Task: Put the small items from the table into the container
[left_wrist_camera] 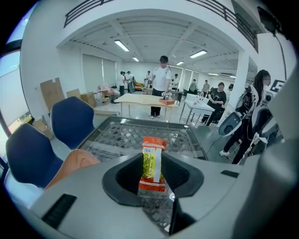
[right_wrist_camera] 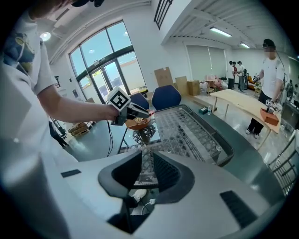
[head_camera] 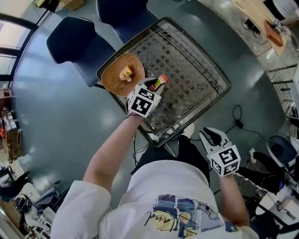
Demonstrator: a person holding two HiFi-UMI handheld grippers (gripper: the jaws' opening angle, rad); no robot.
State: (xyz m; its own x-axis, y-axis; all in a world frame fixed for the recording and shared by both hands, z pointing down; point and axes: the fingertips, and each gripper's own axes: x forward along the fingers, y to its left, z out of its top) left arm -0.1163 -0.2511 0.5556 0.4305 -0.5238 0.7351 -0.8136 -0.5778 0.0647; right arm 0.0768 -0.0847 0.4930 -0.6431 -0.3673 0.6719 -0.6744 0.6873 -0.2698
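In the head view, my left gripper [head_camera: 155, 84] hangs over the patterned glass table [head_camera: 187, 70], just right of the round wooden bowl [head_camera: 117, 77]. It is shut on an orange-red snack packet [head_camera: 160, 81]. A yellow snack [head_camera: 125, 73] lies in the bowl. In the left gripper view the packet [left_wrist_camera: 153, 161] stands upright between the pads, with the bowl's rim [left_wrist_camera: 74, 163] low at the left. My right gripper [head_camera: 209, 134] is off the table's near edge, over the floor. Its jaws [right_wrist_camera: 147, 170] stand a narrow gap apart with nothing between them.
Two dark blue chairs [head_camera: 74, 42] [head_camera: 124, 14] stand beyond the table's far-left side. Cables [head_camera: 239, 119] lie on the floor to the right. Several people stand around a wooden table [left_wrist_camera: 140, 99] far behind. Cardboard boxes [left_wrist_camera: 51, 93] lean against the wall.
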